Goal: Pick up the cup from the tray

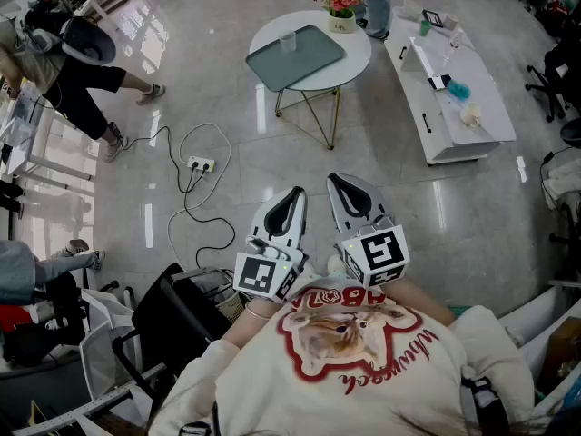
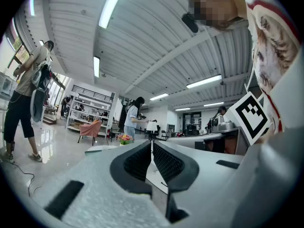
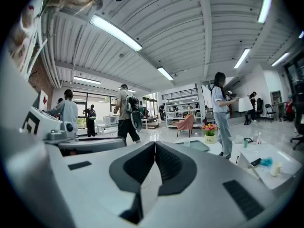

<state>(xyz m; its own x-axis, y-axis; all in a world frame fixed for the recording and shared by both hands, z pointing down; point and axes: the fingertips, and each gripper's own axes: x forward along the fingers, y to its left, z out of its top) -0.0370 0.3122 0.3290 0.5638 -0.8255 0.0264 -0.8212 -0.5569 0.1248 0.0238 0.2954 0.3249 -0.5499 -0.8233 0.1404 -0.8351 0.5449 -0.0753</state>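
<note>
A clear cup (image 1: 289, 40) stands on a grey-green tray (image 1: 313, 60) atop a round white table (image 1: 354, 62) at the far side of the floor. Both grippers are held close to the person's chest, far from that table. My left gripper (image 1: 298, 192) is shut with nothing in it; its jaws meet at the tips in the left gripper view (image 2: 151, 143). My right gripper (image 1: 334, 179) is shut and empty too, its jaws touching in the right gripper view (image 3: 155, 143). The tray (image 3: 197, 146) shows small beyond them.
A flower pot (image 1: 342, 7) stands at the table's far edge. A long white bench (image 1: 454, 107) with small items runs at the right. A power strip and cables (image 1: 201, 163) lie on the floor. People stand at the left and back. A dark chair (image 1: 182, 316) sits close left.
</note>
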